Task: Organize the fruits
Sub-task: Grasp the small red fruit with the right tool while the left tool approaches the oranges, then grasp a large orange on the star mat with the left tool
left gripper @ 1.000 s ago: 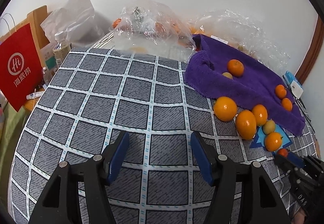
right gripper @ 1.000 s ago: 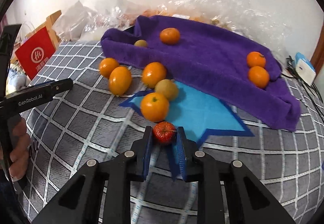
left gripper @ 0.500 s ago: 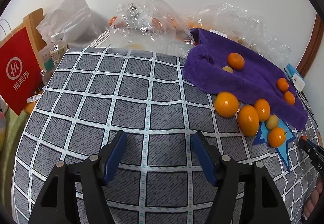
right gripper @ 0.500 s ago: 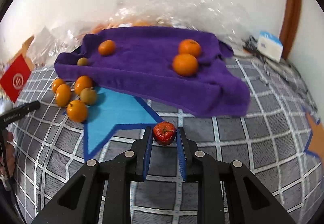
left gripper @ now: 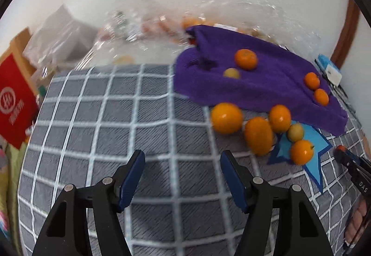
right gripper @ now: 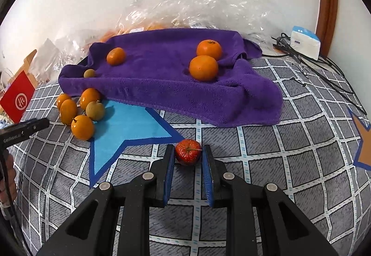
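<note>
Left wrist view: camera set behind the left tongs point(left gripper: 183, 175), looking forward and steeply down across the checked cover point(left gripper: 97, 117) toward the white wall; the purple towel point(left gripper: 266, 84) lies to its upper right, and the right tongs point(left gripper: 340, 151) enter at the right edge. Right wrist view: camera behind the right tongs point(right gripper: 187, 158), facing the purple towel point(right gripper: 162, 75) head-on and from nearer. Both views share the towel, the blue star point(right gripper: 129, 126) and the cluster of oranges point(right gripper: 78, 112).
</note>
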Motion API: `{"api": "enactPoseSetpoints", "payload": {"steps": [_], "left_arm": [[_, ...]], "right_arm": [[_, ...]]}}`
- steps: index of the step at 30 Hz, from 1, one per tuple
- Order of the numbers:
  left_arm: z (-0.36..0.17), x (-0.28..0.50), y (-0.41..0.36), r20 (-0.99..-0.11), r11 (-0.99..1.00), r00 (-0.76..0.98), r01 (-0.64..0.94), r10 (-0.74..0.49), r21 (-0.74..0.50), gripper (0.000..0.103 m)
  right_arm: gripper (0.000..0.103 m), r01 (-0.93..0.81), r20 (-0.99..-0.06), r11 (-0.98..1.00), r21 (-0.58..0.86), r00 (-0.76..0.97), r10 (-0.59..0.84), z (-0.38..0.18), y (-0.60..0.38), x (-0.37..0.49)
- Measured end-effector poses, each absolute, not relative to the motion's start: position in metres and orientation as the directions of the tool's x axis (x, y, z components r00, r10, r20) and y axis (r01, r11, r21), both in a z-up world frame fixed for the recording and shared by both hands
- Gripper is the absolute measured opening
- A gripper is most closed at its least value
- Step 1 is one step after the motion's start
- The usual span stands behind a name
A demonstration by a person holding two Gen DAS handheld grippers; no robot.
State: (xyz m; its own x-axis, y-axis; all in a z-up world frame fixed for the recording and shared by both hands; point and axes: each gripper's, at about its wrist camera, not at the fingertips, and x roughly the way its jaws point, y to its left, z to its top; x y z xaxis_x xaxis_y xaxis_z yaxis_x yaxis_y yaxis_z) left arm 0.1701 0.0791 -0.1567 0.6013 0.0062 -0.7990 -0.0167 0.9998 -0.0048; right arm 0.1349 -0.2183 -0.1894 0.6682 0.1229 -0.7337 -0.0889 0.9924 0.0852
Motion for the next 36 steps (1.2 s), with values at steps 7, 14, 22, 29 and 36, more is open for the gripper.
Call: {"api": "enactPoseSetpoints", "payload": {"steps": [7,14,22,29,36], "left_arm": [[-0.162,0.201,0.058,-0.804,1.000,0.594,0.017,-0.013,-0.004,0.066],[-0.162,0.202,0.056,-0.754,0.998,0.654,0.024,-0.063,-0.063,0.035],[-0.156,0.184,0.072,-0.700,0.982,0.699,0.020,-0.150,-0.190,0.034],[-0.150,0.180,0.086,-0.653,0.970,0.742,-0.013,-0.152,-0.241,0.034],[-0.145,0.179,0.086,-0.625,0.967,0.766,-0.016,-0.151,-0.253,0.034]], "right_arm": [[0.023,-0.094,-0.733,0.992,0.087,0.668,0.127,-0.190,-0.218,0.134],[0.023,-0.104,-0.737,0.987,0.122,0.656,0.160,-0.191,-0.219,0.137],[0.023,-0.122,-0.738,0.990,0.065,0.662,0.130,-0.190,-0.210,0.134],[0.023,-0.076,-0.723,0.992,0.101,0.679,0.126,-0.189,-0.222,0.133],[0.023,-0.079,-0.729,0.994,0.080,0.675,0.113,-0.189,-0.218,0.133]]}}
